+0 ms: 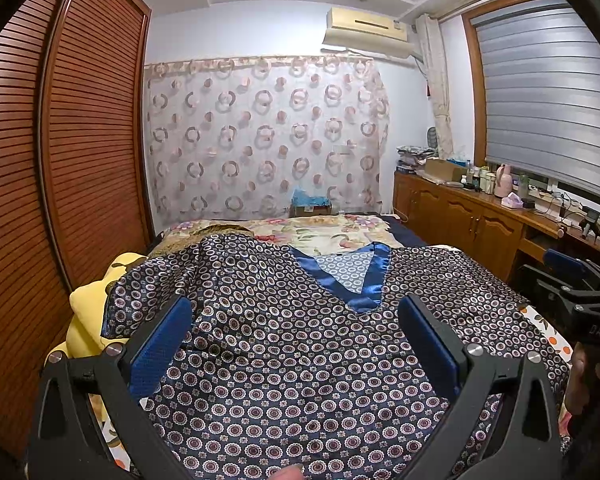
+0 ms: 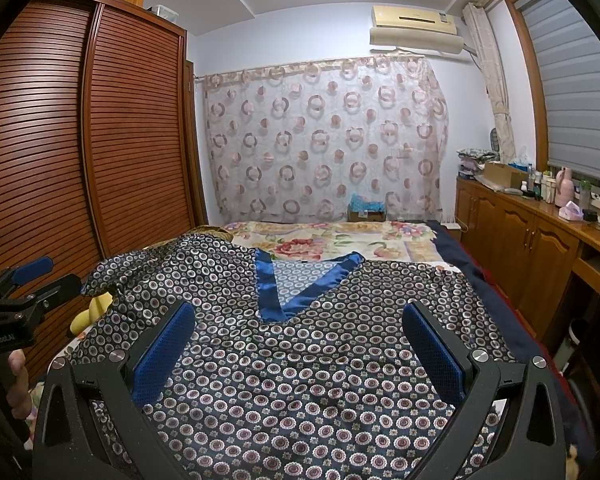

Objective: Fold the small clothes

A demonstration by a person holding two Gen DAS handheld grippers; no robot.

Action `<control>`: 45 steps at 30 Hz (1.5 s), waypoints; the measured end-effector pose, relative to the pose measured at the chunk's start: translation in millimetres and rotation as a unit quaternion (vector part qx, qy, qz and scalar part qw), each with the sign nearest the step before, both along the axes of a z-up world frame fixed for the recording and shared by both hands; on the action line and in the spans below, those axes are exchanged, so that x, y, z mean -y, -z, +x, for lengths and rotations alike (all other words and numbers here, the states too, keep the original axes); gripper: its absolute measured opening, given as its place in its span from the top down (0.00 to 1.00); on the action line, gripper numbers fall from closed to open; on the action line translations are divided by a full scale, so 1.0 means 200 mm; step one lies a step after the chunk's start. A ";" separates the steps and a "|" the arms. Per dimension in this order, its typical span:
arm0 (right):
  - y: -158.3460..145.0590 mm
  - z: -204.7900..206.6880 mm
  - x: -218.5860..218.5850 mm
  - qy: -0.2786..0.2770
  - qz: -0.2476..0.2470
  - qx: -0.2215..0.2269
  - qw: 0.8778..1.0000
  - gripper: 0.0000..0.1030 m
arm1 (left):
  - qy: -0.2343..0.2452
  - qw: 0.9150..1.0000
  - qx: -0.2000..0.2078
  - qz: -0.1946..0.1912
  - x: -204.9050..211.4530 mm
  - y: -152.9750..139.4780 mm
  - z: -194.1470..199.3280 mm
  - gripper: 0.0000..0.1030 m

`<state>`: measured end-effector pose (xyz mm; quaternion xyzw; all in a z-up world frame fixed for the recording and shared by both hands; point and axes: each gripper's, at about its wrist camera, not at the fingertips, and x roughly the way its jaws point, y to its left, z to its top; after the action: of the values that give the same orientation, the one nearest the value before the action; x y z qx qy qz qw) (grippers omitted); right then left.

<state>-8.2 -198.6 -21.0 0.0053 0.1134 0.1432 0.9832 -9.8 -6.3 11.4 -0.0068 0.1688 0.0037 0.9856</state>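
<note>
A dark satin top (image 1: 284,360) (image 2: 312,376) with a small ring print and a blue V-neck band (image 1: 364,280) (image 2: 276,292) lies spread flat on the bed, neck away from me. My left gripper (image 1: 296,304) hovers open over its lower left part, blue pads wide apart, nothing between them. My right gripper (image 2: 300,312) hovers open over the lower right part, also holding nothing. Each gripper shows at the edge of the other's view: the right gripper (image 1: 572,280) and the left gripper (image 2: 28,280), both held by a hand.
The bed (image 2: 340,240) carries a floral quilt beyond the top. A louvred wooden wardrobe (image 1: 60,140) stands close on the left, with a yellow cushion (image 1: 88,304) at the bed's left edge. A wooden cabinet (image 2: 532,236) with bottles and boxes runs along the right wall.
</note>
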 end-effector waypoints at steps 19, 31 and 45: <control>0.01 0.03 -0.01 -0.008 -0.005 -0.007 1.000 0.00 | -0.005 1.000 -0.016 -0.002 -0.02 0.03 0.02 0.00; 0.12 0.22 -0.08 -0.058 -0.038 -0.075 0.995 0.01 | -0.028 0.998 -0.059 -0.010 -0.26 0.17 0.14 0.00; 0.26 0.52 -0.26 -0.101 -0.079 -0.150 0.980 0.04 | -0.058 0.989 -0.128 -0.042 -0.78 0.29 0.37 0.03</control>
<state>96.4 -147.1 -73.3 -0.0621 0.2706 0.2299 0.9328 64.5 149.8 -47.4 -0.0577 0.2928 0.0546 0.9529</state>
